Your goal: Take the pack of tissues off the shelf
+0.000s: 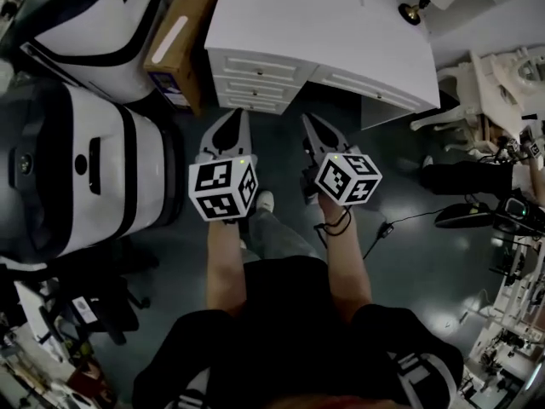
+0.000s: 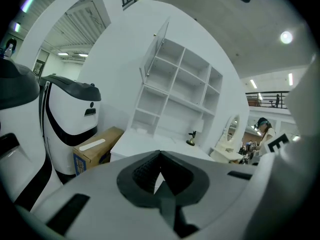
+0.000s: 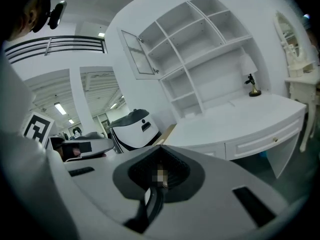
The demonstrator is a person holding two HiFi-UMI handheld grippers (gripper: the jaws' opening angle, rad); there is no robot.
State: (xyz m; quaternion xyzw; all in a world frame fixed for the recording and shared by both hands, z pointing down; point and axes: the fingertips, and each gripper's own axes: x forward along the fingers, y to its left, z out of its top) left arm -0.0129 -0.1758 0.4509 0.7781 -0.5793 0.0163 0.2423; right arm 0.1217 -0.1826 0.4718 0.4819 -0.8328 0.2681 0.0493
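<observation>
A white shelf unit (image 2: 177,91) (image 3: 200,49) of open compartments stands on a white desk (image 1: 324,32), with its glass door (image 2: 152,54) swung open at the upper left. A small pale thing (image 2: 141,130) lies in the bottom left compartment; it is too small to tell whether it is the pack of tissues. Both grippers hang in front of the desk's drawers, well short of the shelf. The left gripper (image 1: 241,116) (image 2: 160,155) is shut and empty. To its right, the right gripper (image 1: 308,119) (image 3: 161,149) is also shut and holds nothing.
A small brass figure (image 1: 412,9) (image 2: 191,138) (image 3: 253,86) stands on the desk top at the right. A cardboard box (image 1: 179,45) (image 2: 95,146) leans at the desk's left side. Two big white machines (image 1: 85,186) (image 1: 94,24) fill the left. Cables and equipment (image 1: 477,211) lie at right.
</observation>
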